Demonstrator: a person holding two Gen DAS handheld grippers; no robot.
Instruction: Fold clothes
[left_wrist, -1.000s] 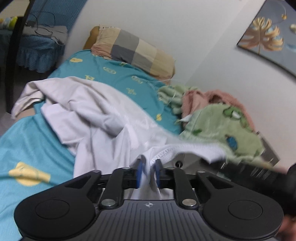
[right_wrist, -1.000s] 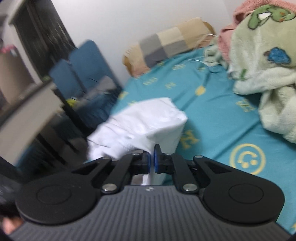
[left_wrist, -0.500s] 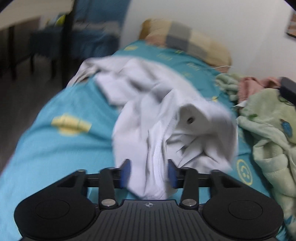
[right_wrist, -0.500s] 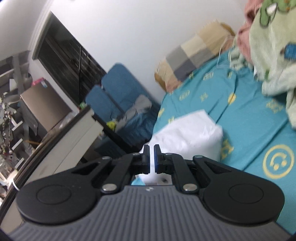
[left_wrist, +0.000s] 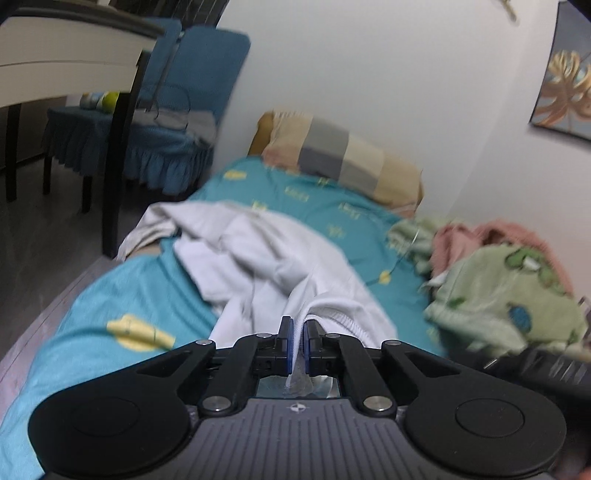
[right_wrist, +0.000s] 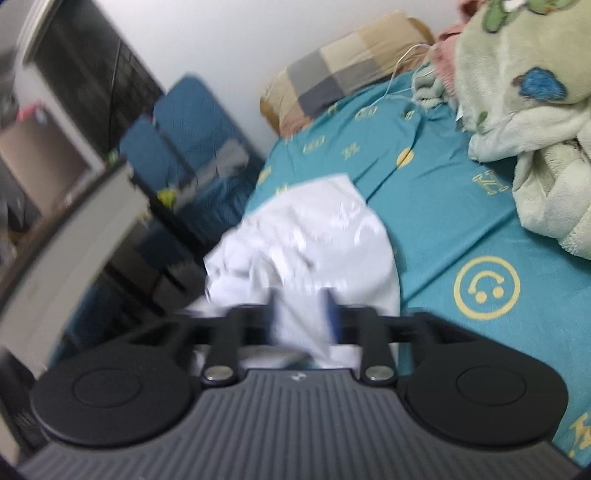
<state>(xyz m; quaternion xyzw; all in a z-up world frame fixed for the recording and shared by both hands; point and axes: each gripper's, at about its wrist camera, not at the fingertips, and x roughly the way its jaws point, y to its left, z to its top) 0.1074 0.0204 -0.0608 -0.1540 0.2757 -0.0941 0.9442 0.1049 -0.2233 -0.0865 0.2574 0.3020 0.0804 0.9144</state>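
Observation:
A crumpled white garment (left_wrist: 266, 254) lies across the teal bed sheet (left_wrist: 110, 288). My left gripper (left_wrist: 298, 341) is shut on a ribbed white edge of it, and the cloth rises from the bed up into the blue pads. In the right wrist view the same white garment (right_wrist: 314, 236) is bunched near the bed's left edge. My right gripper (right_wrist: 300, 314) is opening. Its jaws stand apart with a fold of white cloth loose between them, and the fingers are blurred.
A checked pillow (left_wrist: 343, 158) lies at the head of the bed by the white wall. A green and pink fleece blanket (left_wrist: 509, 295) is heaped on the right side. Blue-covered chairs (left_wrist: 184, 92) and a white-topped table (left_wrist: 55, 66) stand left of the bed. A picture (left_wrist: 565, 92) hangs on the wall.
My left gripper opened wide over the garment, then closed on its ribbed edge and lifted. My right gripper, shut on the cloth before, has spread its jaws.

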